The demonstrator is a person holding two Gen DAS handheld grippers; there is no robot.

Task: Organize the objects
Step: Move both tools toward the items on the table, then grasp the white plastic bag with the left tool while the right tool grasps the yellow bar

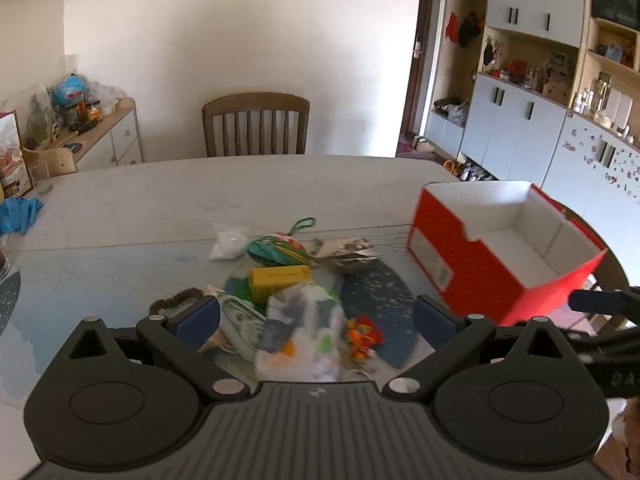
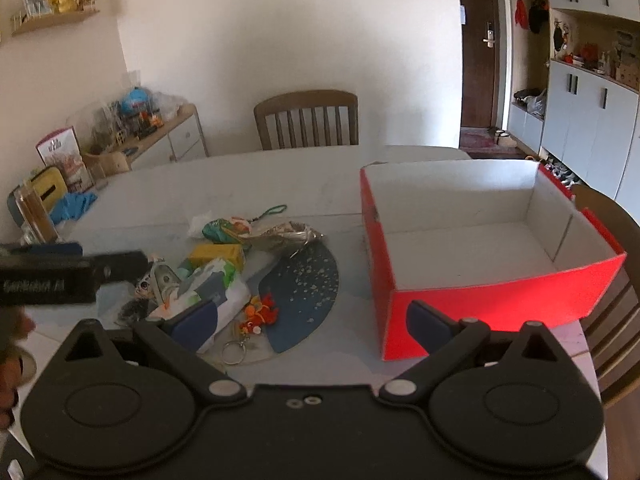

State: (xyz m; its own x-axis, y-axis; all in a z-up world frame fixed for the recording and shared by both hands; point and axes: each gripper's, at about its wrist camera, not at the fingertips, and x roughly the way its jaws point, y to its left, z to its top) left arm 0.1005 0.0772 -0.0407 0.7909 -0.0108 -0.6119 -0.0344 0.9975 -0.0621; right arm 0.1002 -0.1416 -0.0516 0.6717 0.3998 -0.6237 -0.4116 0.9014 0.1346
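left gripper (image 1: 316,316), fingers spread wide and holding nothing, hangs over a pile of small objects on the table (image 1: 160,200); directly ahead at 12 o'clock, between the two pads, lies a crinkled plastic packet (image 1: 308,328), blurred, resting on the heap; beyond it, also at 12 o'clock, a yellow box (image 1: 280,280) with its long axis running 9 to 3, then a green patterned pouch (image 1: 276,250) and a white bag (image 1: 230,242) at about 11 o'clock; an orange trinket (image 1: 362,338) sits just at 1 o'clock of the packet; right gripper (image 2: 312,320), likewise spread and empty, faces the near corner of the red box (image 2: 480,304), which lies at 1 o'clock from it, open top upward, white inside and apparently empty; the pile lies at 10 to 11 o'clock of this gripper, and a key ring (image 2: 234,350) lies just beside its left pad; judgement: the left gripper is the nearer tool to the packet, needing only to descend and close; the red box stands at 2 o'clock from it, well apart from the pile, so the carry would run rightward.
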